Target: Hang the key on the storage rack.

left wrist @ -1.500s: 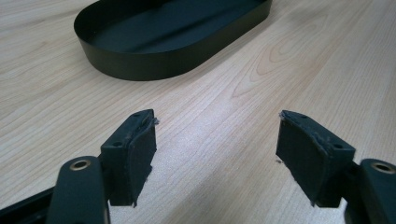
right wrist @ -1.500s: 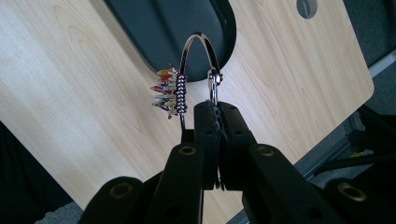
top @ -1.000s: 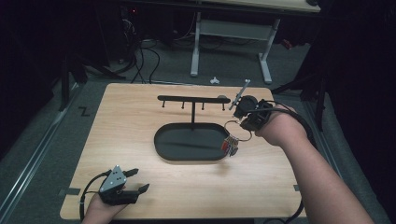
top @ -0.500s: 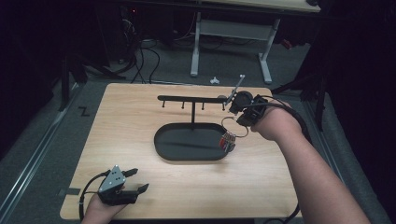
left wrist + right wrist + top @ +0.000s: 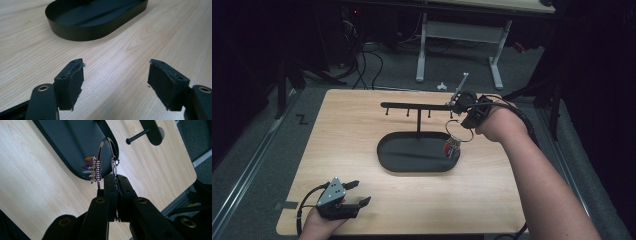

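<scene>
Since a second ago I've lifted my right tongs [image 5: 460,111] up and back from beside the black tray [image 5: 384,156], toward the right end of the rack bar [image 5: 412,105]; the left tongs [image 5: 354,192] have stayed put at the near left corner of the worktop [image 5: 352,125].

My right tongs are pressed together on the clasp end of a metal ring [image 5: 106,152], which carries a row of small coloured tags [image 5: 88,168]. In the high view the ring [image 5: 458,132] hangs below the tongs, over the right end of the tray, with the tags [image 5: 452,146] dangling lowest.

The left tongs [image 5: 115,75] are spread wide with nothing between them, hovering over bare wood short of the tray [image 5: 82,32].

What matters next, I judge, is ring against peg: in the right gripper view the loop's open arc points away from the tongs, and a rack peg [image 5: 138,135] lies just beyond and to its right, apart from it. The right hand is plainly the nearer one.
</scene>
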The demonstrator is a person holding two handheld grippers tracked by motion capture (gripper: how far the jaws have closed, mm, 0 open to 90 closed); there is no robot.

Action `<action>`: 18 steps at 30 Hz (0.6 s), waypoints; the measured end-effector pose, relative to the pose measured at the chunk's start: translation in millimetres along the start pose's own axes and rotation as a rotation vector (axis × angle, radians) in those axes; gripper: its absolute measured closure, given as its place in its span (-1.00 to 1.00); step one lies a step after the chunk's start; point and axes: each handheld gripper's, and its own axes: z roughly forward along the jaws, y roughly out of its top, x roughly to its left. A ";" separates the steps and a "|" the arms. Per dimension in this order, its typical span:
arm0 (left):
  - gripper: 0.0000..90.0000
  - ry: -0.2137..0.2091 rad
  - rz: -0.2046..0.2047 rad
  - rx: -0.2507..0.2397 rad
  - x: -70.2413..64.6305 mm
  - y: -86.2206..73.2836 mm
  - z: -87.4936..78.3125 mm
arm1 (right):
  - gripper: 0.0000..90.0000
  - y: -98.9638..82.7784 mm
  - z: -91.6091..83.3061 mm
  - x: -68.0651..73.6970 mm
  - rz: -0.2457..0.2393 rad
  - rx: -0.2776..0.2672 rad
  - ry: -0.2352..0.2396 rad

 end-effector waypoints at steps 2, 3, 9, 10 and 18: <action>-0.35 0.001 -0.002 -0.002 0.1 -0.3 -0.1 | 0.95 1.8 2.1 -2.8 0.008 -0.001 0.002; -0.35 0.001 -0.002 -0.002 0.1 -0.3 -0.1 | 0.95 1.8 2.1 -2.8 0.008 -0.001 0.002; -0.35 0.003 -0.001 0.001 1.0 -0.4 -0.2 | 0.95 7.6 9.3 -10.2 0.018 0.001 0.006; -0.35 0.003 -0.001 0.002 1.1 -0.5 -0.1 | 0.95 9.8 10.7 -12.2 0.026 0.001 0.008; -0.35 -0.004 0.001 0.012 0.7 -0.6 1.5 | 0.95 21.4 10.7 -22.5 0.025 0.000 0.004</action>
